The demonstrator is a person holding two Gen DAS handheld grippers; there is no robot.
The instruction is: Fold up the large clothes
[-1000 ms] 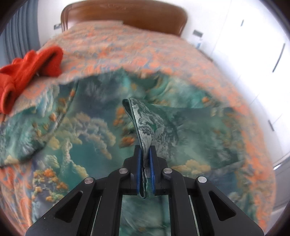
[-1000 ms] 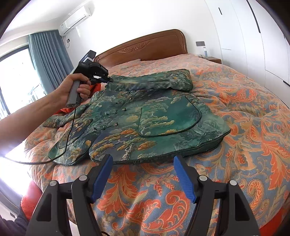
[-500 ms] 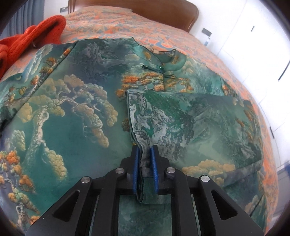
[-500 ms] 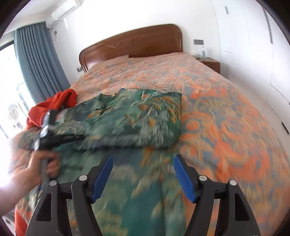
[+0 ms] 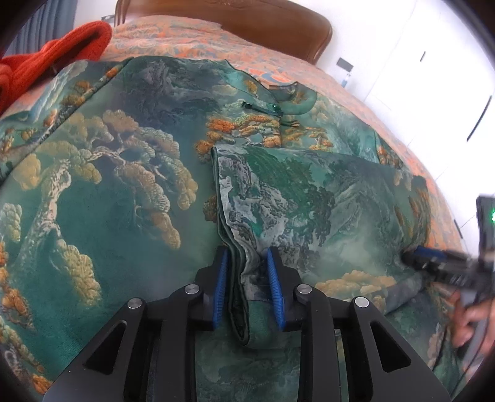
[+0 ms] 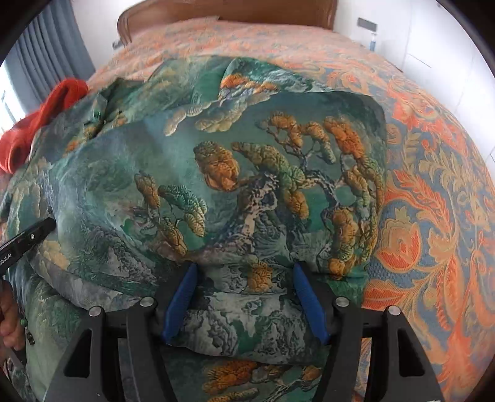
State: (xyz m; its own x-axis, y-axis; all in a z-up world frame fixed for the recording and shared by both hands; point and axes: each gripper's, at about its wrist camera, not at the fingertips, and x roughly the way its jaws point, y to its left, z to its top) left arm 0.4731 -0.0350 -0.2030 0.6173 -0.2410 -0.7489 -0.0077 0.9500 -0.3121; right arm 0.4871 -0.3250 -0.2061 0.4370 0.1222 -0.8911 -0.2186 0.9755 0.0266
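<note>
A large green jacket [image 5: 123,185] printed with pine trees lies spread on the bed. One sleeve [image 5: 294,201] is folded across its front. My left gripper [image 5: 247,289] is low over the jacket and its jaws are opening. The sleeve cuff lies loose between the blue pads [image 5: 220,287]. In the right wrist view my right gripper [image 6: 244,306] points down onto the folded jacket [image 6: 247,170], jaws wide, with a hump of cloth between the fingers. The left wrist view shows the right gripper [image 5: 414,259] at the jacket's right edge.
A red knitted garment [image 5: 46,62] lies at the jacket's far left. The orange and blue patterned bedcover [image 6: 433,216] stretches to the right. A wooden headboard [image 5: 278,24] stands at the back. A hand [image 5: 467,321] holds the right gripper's handle.
The left gripper sank with the sleeve cuff onto the jacket and its pads parted from the cloth. The right gripper swept in from the bed's foot and came down on the jacket.
</note>
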